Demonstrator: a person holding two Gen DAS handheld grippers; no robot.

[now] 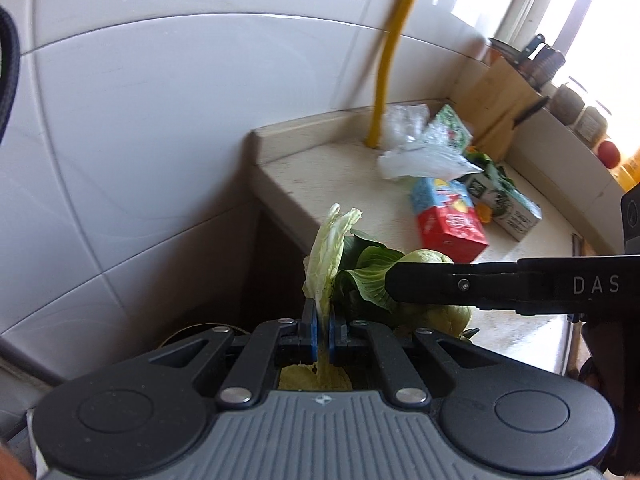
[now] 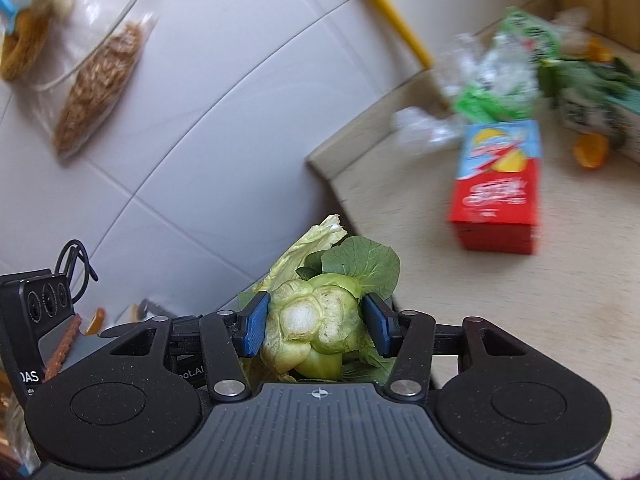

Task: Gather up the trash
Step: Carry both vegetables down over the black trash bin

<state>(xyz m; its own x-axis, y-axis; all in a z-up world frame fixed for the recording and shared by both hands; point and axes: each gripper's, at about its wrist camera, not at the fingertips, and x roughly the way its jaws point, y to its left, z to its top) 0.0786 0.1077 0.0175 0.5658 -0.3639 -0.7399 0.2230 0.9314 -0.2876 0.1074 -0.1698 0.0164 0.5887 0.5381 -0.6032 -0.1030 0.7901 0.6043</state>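
My left gripper (image 1: pixel 323 330) is shut on a pale cabbage leaf (image 1: pixel 330 252) that stands up between its blue pads, just off the left end of the beige counter (image 1: pixel 316 176). My right gripper (image 2: pixel 316 328) is shut on a green vegetable stump (image 2: pixel 310 326) with dark leaves behind it; in the left wrist view it reaches in from the right (image 1: pixel 390 284) beside the cabbage leaf. A red and blue drink carton (image 1: pixel 446 216), clear crumpled plastic (image 1: pixel 420 148), a green packet (image 1: pixel 452 126) and a white and green carton (image 1: pixel 508 200) lie on the counter.
White tiled wall (image 1: pixel 140 140) stands to the left and behind. A yellow pipe (image 1: pixel 390 52) rises from the counter's back. A knife block (image 1: pixel 500 108) and jars (image 1: pixel 568 100) stand at the far right. Bags of dried food (image 2: pixel 100 80) hang on the wall. Orange peel (image 2: pixel 590 150) lies by the cartons.
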